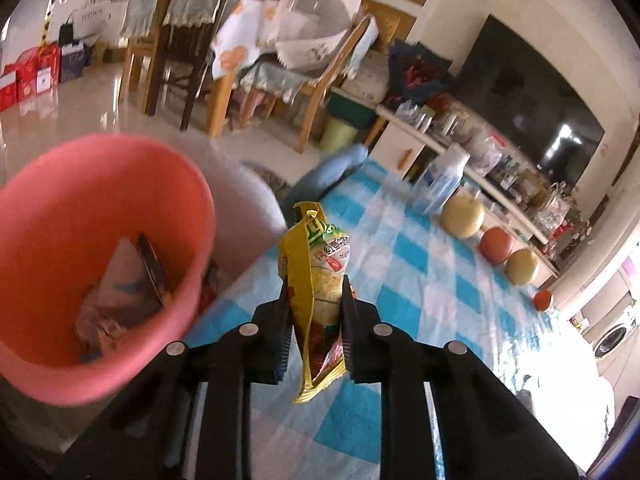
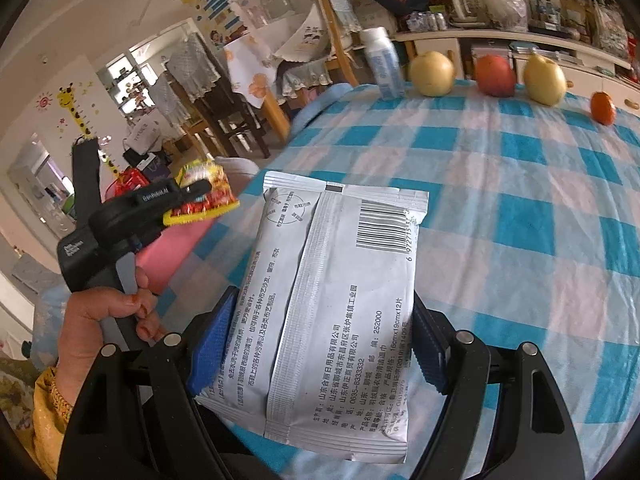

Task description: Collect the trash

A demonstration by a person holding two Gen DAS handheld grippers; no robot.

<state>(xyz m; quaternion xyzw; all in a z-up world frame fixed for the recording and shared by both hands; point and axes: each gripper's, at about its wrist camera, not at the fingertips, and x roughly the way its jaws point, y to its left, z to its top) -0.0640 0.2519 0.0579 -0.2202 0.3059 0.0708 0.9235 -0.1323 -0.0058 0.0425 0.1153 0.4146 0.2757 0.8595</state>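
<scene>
Both pairs of jaws are clamping on wrappers: my left gripper (image 1: 314,300) is pinching a crumpled yellow snack wrapper (image 1: 316,276) edge-on between its black fingers, and my right gripper (image 2: 320,344) is squeezing a flat silver-grey packet (image 2: 336,304) between its ridged blue pads (image 2: 210,344). I am holding both pieces above the table, which is wearing a wrinkled, thin blue-and-white checked cloth (image 2: 520,184). Along its far edge a white plastic bottle (image 2: 384,62) is standing upright, and beside it a row of round fruit is sitting: a pale yellow one (image 2: 432,74), a red-orange one (image 2: 496,76), another yellow one (image 2: 544,80) and a small orange one (image 2: 603,108), all well apart from what I am carrying. Just past the table's left edge a smooth pink plastic bucket (image 1: 80,208) is waiting with its mouth open, and crumpled paper and wrappers (image 1: 128,288) are lying in its bottom; the yellow wrapper is hanging near its rim, over the cloth rather than over the opening. From the right wrist view my left hand (image 2: 100,320) is gripping the handle, with the glossy red-and-yellow wrapper sticking out of the fingers above the bucket's pink side. The silver packet is showing its back, with a barcode, a centre seam, crimped ends and dense printed text.
</scene>
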